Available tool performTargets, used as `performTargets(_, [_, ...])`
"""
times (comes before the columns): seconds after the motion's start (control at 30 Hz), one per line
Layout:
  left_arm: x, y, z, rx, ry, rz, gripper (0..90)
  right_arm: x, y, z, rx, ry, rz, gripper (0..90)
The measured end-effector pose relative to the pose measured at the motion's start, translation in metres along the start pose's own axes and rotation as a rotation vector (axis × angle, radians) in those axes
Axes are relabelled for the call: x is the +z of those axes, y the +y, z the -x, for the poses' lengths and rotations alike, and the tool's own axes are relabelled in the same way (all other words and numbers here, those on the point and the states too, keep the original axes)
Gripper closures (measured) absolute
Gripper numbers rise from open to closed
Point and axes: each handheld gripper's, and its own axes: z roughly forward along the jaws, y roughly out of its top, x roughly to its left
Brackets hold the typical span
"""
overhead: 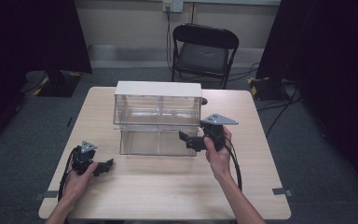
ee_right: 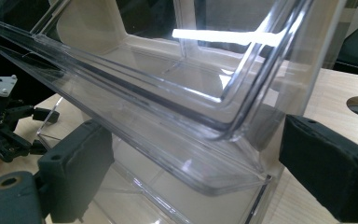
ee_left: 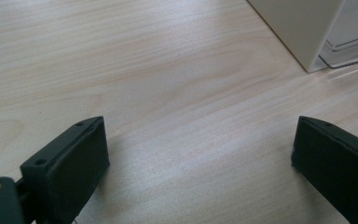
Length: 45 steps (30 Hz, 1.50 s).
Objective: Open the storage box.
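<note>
A clear plastic drawer unit with a white top stands at the middle of the wooden table. My right gripper is held at the unit's lower right front, jaws open. In the right gripper view the front corner of a clear drawer lies between the two black jaws; I cannot tell whether they touch it. My left gripper rests low over the table at the front left, open, with bare wood between its jaws. The unit's white side is at that view's upper right.
A black folding chair stands behind the table. A round hole is cut in the tabletop just right of the unit's back corner. Dark curtains hang at both sides. Bare tabletop stretches in front of the unit between my hands.
</note>
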Motion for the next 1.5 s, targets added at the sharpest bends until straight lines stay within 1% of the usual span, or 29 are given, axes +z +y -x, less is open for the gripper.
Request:
performTargets(1.33, [0.0, 0.0001, -0.0001, 0.003, 0.003, 0.0, 3.3, 0.0013, -0.0004, 0.0008, 0.002, 0.004, 0.003, 8.3])
performTargets(1.5, [0.0001, 0.0, 0.0001, 0.0, 0.002, 0.0, 3.3, 0.0013, -0.0002, -0.0001, 0.002, -0.003, 0.001, 8.3])
